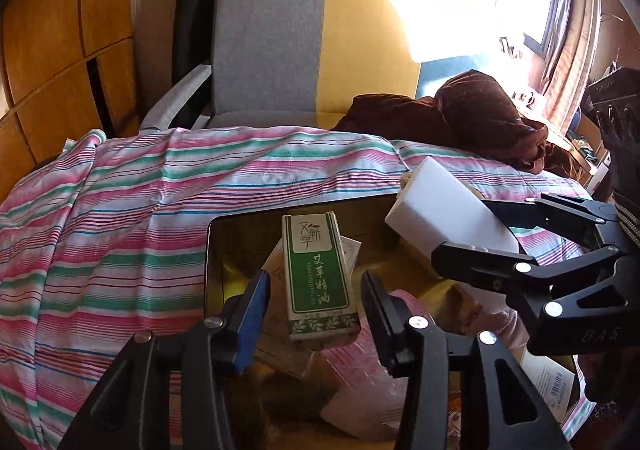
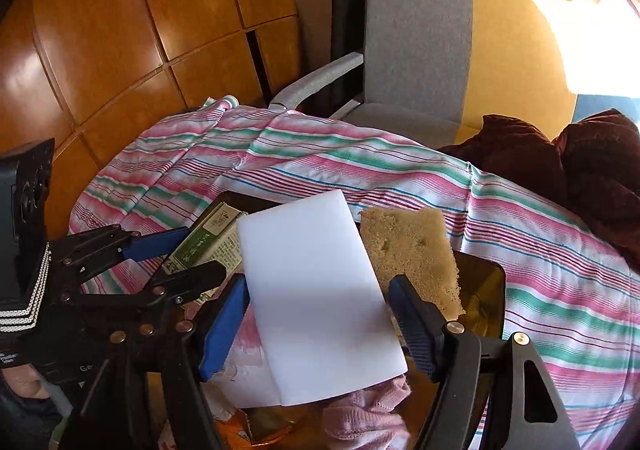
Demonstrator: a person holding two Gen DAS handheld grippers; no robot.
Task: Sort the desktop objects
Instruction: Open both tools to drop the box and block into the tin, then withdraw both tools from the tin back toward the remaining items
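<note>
At the far left the pink, green and white striped cloth (image 1: 120, 218) drapes over the table and falls away at its left and far edges, bare and unobstructed across that whole side. Next comes the dark, shiny rectangular metal tray (image 1: 209, 250), its rounded near-left corner and left wall standing up from the cloth. Over it hangs the left gripper (image 1: 316, 298), its black fingers with blue pads spread well apart and holding nothing; between them, lower down in the tray, lies the green and white rectangular cardboard box with Chinese lettering (image 1: 316, 274), resting on loose paper packets and touching neither finger as far as the left wrist view shows. Room inside the tray is tight: packets, a pink patterned pouch (image 1: 360, 366) and a pink knitted cloth (image 2: 368, 418) crowd its floor. To the right, the right gripper (image 2: 320, 324) is closed on the white rectangular foam block (image 2: 316, 290), its blue pads pressed against the block's two long sides, the block held tilted above the tray's right part. Just beyond the block a tan, coarse sponge (image 2: 412, 250) leans over the tray's far right edge. Further right the striped cloth runs open towards a rumpled brown fabric heap (image 1: 472, 122), and behind the table stands a grey and yellow upholstered chair (image 1: 304, 46).
</note>
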